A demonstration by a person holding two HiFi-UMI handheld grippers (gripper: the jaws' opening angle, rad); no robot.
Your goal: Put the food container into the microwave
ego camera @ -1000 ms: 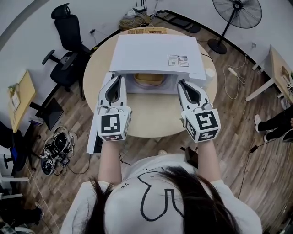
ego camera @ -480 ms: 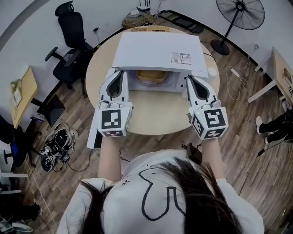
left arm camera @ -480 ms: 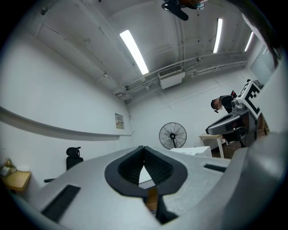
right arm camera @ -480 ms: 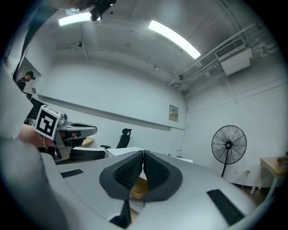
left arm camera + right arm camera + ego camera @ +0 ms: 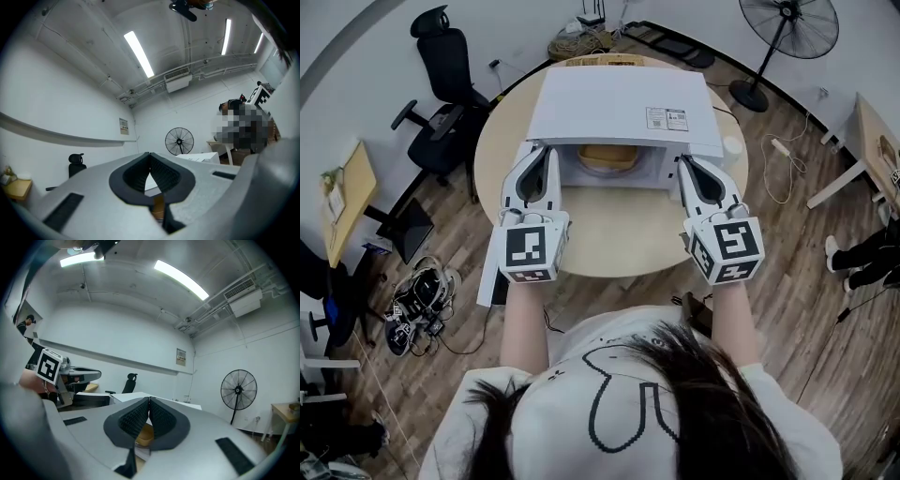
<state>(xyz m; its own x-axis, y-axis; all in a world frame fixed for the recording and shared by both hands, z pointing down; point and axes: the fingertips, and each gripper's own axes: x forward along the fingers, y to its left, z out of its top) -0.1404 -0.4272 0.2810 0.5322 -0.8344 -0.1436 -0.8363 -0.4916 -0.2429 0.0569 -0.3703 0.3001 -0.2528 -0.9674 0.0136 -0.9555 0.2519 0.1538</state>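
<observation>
Both closed, left gripper [image 5: 543,153] and right gripper [image 5: 684,161] flank microwave [image 5: 619,103] opening.

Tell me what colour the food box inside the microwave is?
Light brown. The food container shows best in the head view, inside the white microwave.

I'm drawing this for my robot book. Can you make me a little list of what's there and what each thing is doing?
microwave: white, on the round table, front open
container: tan, already inside the microwave
left gripper: shut, empty, in front of the microwave's left side
right gripper: shut, empty, in front of the microwave's right side
fan: standing on the floor beyond the table
chair: black, on the floor left of the table
</observation>
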